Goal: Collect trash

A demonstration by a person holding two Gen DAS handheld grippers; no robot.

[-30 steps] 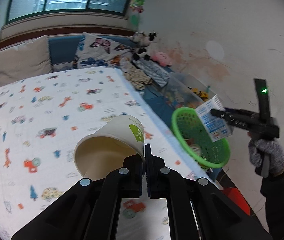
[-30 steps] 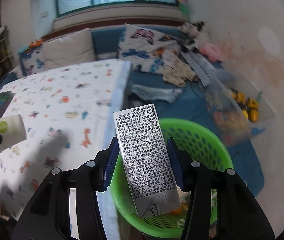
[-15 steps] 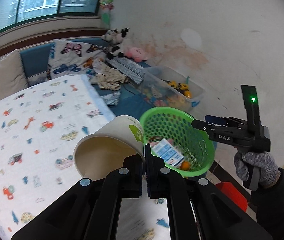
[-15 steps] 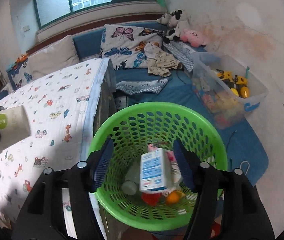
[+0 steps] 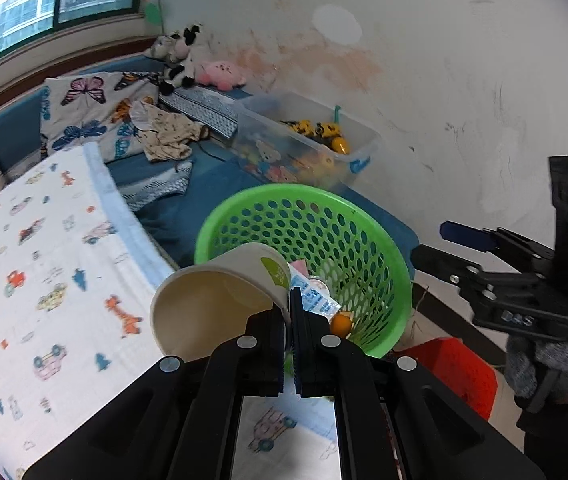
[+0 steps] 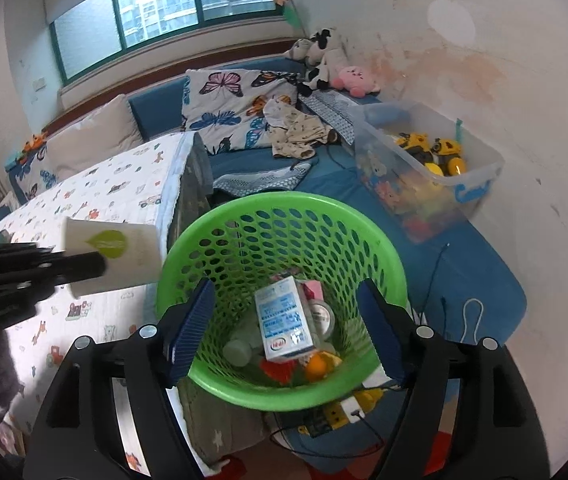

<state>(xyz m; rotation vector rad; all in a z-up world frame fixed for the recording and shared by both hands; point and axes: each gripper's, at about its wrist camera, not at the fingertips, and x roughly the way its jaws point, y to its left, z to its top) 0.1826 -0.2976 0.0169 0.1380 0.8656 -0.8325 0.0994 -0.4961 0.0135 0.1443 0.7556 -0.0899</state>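
My left gripper [image 5: 290, 312] is shut on the rim of a white paper cup [image 5: 212, 304] with a green leaf mark, held tilted just left of the green mesh basket [image 5: 364, 240]. In the right wrist view the cup [image 6: 124, 256] hangs beside the basket's rim [image 6: 284, 200]. My right gripper [image 6: 284, 328] hovers over the basket, its jaws opening with nothing held between them. A blue and white milk carton [image 6: 282, 324] lies in the basket on other trash, also seen as the carton [image 5: 316, 298] past the cup. The right gripper [image 5: 464, 248] shows at the right, in a gloved hand.
A bed with a cartoon-print cover [image 5: 44, 264] lies left of the basket. A clear toy bin [image 6: 424, 168] stands along the stained wall behind it. Pillows, clothes and plush toys [image 6: 324, 60] fill the blue bench. A red stool [image 5: 452, 368] and cables sit on the floor.
The right gripper opened and dropped the milk carton into the basket. The left gripper carried the cup rightward from over the bed to the basket's edge.
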